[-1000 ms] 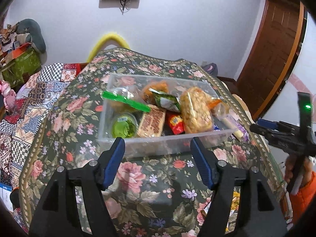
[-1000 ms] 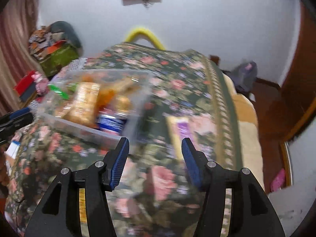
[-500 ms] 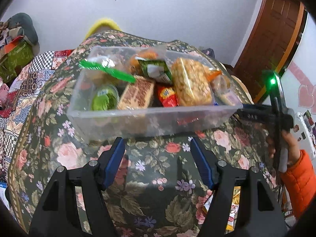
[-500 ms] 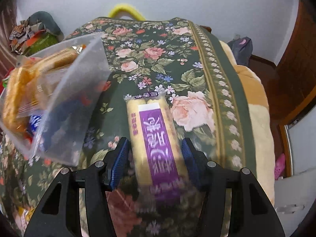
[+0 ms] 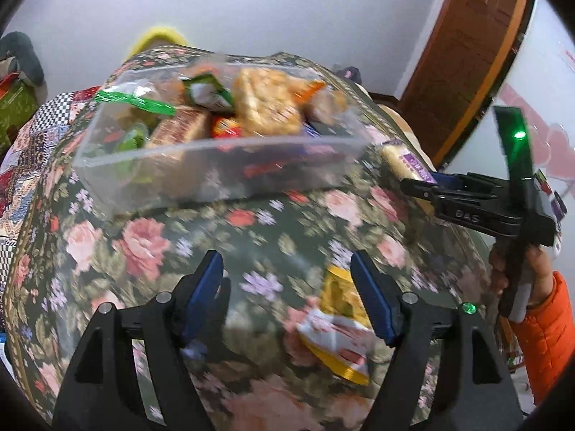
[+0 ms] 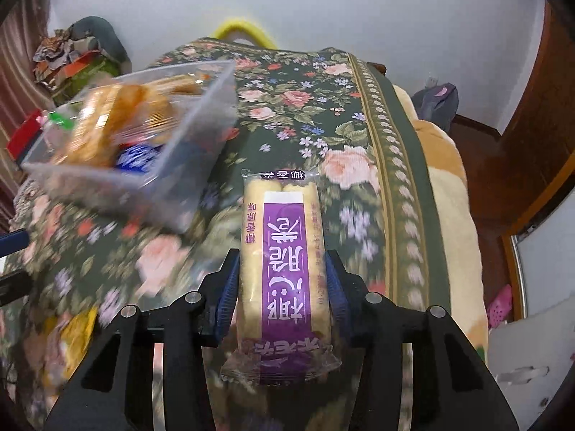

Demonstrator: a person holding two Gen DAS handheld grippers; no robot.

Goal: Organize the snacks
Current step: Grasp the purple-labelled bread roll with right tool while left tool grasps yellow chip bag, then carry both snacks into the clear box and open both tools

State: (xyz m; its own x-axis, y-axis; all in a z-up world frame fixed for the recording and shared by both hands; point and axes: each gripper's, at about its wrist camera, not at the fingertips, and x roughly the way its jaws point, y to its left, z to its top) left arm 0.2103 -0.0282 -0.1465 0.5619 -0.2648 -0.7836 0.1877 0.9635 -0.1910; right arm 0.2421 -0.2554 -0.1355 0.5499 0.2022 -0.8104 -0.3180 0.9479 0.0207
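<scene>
A clear plastic bin (image 5: 215,176) full of snack packs sits on the floral bedspread (image 5: 273,230); it also shows in the right wrist view (image 6: 172,165). My right gripper (image 6: 282,280) is shut on a long yellow snack pack with a purple label (image 6: 284,248), just right of the bin; from the left wrist view the pack (image 5: 406,163) lies beside the bin's right end. My left gripper (image 5: 287,294) is open and empty above the bedspread, in front of the bin. A yellow and white snack packet (image 5: 341,327) lies just inside its right finger.
The bedspread drops off at its right edge onto a beige blanket (image 6: 445,194). A wooden door (image 5: 467,54) stands at the right. Piled clothes and boxes (image 6: 72,57) lie at the far left. The yellow packet also shows low left in the right wrist view (image 6: 72,337).
My right gripper has moved in over the purple-label pack and shut on it. My left gripper has pulled back from the bin, and the yellow packet has come into view.
</scene>
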